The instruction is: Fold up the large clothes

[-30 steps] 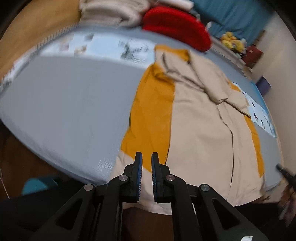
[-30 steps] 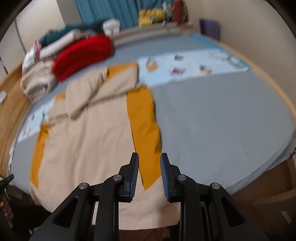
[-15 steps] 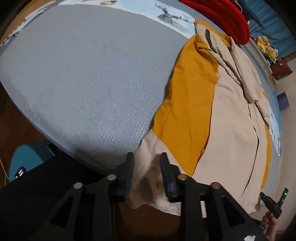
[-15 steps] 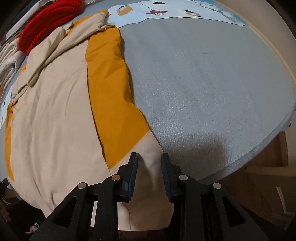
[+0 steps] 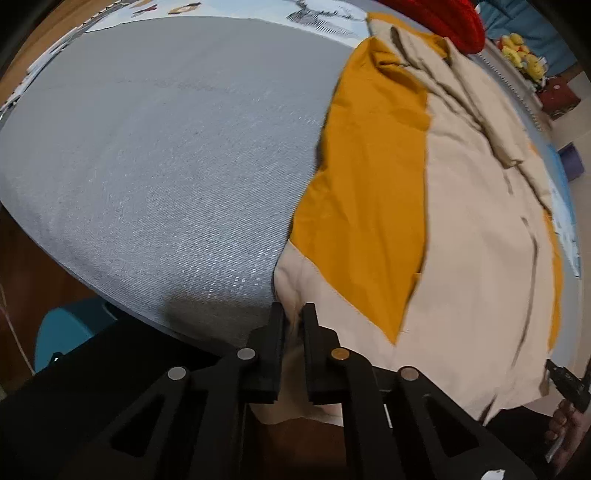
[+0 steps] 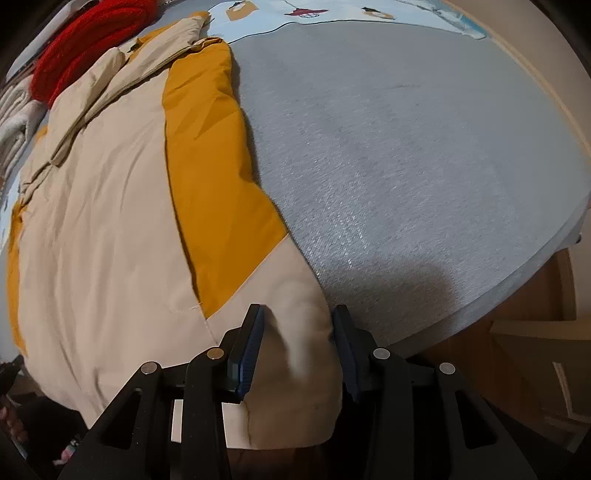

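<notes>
A large beige and mustard-yellow garment (image 5: 461, 229) lies spread flat on the grey bed (image 5: 166, 166), its hem hanging over the near edge. My left gripper (image 5: 294, 314) is shut on the beige hem at the garment's left corner. In the right wrist view the same garment (image 6: 103, 229) fills the left half. My right gripper (image 6: 297, 317) is open, its jaws on either side of the beige hem corner at the bed's edge, not pinching it.
A red knit item (image 6: 85, 40) and folded pale blankets (image 6: 14, 110) lie at the head of the bed. A light-blue printed sheet (image 6: 332, 11) borders the grey cover. A teal stool (image 5: 70, 328) stands by the bed. Wooden furniture (image 6: 535, 354) is at right.
Both grippers dropped to the hem at the bed's near edge. The left one closed on the beige hem. The right one opened wider around its corner.
</notes>
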The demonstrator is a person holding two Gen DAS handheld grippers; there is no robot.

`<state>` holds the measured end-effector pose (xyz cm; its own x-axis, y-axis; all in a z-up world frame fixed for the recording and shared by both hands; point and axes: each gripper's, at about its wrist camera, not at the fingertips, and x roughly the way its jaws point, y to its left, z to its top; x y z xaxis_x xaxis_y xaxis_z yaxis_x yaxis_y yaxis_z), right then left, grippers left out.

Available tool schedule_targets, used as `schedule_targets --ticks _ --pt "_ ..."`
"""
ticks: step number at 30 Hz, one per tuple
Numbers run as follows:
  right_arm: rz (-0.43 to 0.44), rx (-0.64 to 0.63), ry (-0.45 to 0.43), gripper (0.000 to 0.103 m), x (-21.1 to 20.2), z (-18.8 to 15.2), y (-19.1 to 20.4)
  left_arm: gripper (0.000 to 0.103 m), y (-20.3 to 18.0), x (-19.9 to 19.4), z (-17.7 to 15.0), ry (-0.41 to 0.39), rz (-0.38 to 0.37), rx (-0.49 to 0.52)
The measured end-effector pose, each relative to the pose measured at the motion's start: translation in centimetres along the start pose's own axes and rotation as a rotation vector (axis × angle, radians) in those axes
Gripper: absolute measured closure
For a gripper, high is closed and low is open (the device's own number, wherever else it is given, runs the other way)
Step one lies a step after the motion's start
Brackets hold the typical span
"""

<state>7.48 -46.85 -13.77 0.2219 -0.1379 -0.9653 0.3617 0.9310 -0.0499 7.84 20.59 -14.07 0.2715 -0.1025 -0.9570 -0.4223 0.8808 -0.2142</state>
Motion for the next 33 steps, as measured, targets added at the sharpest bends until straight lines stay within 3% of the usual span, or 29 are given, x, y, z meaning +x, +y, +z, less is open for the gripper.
schedule_targets --ticks 1,3,8,16,22,25,27,28,33 --pt "0.02 0.007 0.001 0.087 -0.1 0.0 -0.1 0.096 0.1 -0.4 -0.1 -0.007 -0.017 -0.001" --pt "0.082 0.031 0.002 0.091 -0.4 0.0 -0.4 0.096 0.5 -0.9 -0.2 -0.008 -0.05 -0.018" --pt "0.162 0.134 0.006 0.089 -1.0 0.0 -2.2 0.085 2.0 0.0 0.0 0.039 -0.075 -0.1" --pt "0.044 0.082 0.015 0.072 0.0 0.2 -1.2 0.082 1.5 0.6 -0.1 0.043 -0.038 -0.1" --pt "-0.019 0.024 0.004 0.062 0.0 0.2 -0.5 0.079 -0.3 1.1 -0.1 0.041 0.017 -0.018" --pt "-0.008 -0.02 0.012 0.065 0.4 0.3 0.8 0.083 -0.6 1.0 -0.2 0.042 0.021 0.003" --pt "0.009 -0.053 0.015 0.077 0.4 0.1 1.5 0.084 -0.7 1.1 -0.2 0.041 0.024 0.009" --pt "0.009 -0.064 0.014 0.079 0.3 -0.1 1.8 0.084 -0.8 1.1 -0.3 0.042 0.026 0.012" --pt "0.005 -0.067 0.015 0.079 0.5 -0.3 1.9 0.084 -1.3 1.3 -0.4 0.038 0.056 0.045"
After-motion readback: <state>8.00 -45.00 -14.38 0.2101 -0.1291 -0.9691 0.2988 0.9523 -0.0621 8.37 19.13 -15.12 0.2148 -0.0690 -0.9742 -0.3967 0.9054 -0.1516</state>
